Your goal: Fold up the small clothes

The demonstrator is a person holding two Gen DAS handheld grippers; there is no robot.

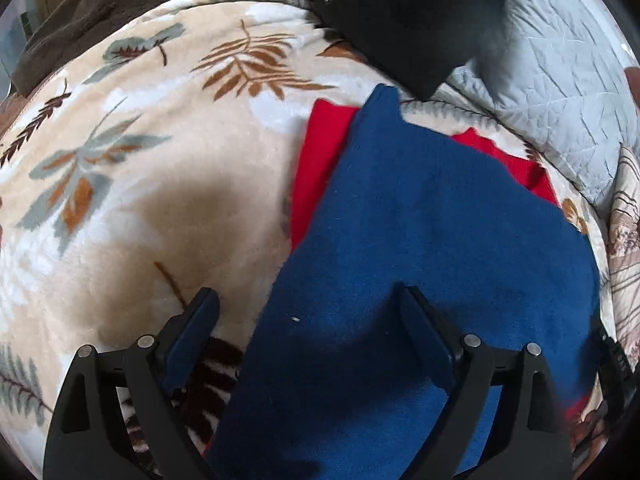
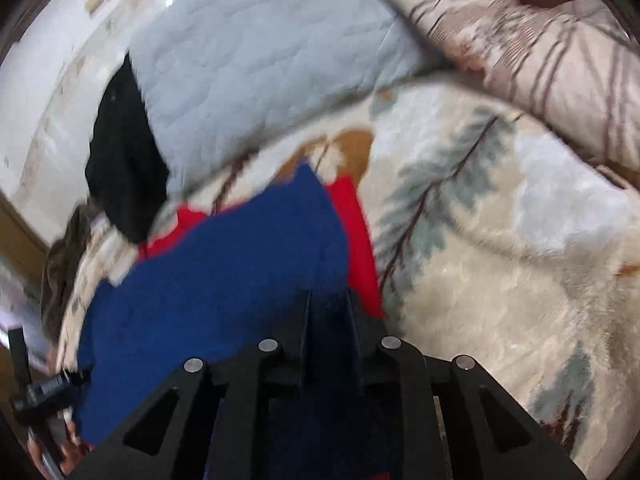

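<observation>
A blue cloth lies over a red cloth on a cream leaf-print blanket. My left gripper is open above the blue cloth's near left edge; one finger is over the blanket, the other over the cloth. In the right wrist view the blue cloth covers most of the red cloth. My right gripper has its jaws close together with blue cloth between them at the cloth's near edge. The view is blurred.
A black garment lies at the far side, by a grey quilted pillow. A brown fleece is at the far left. A striped beige pillow lies at the right. The left gripper's side shows at lower left.
</observation>
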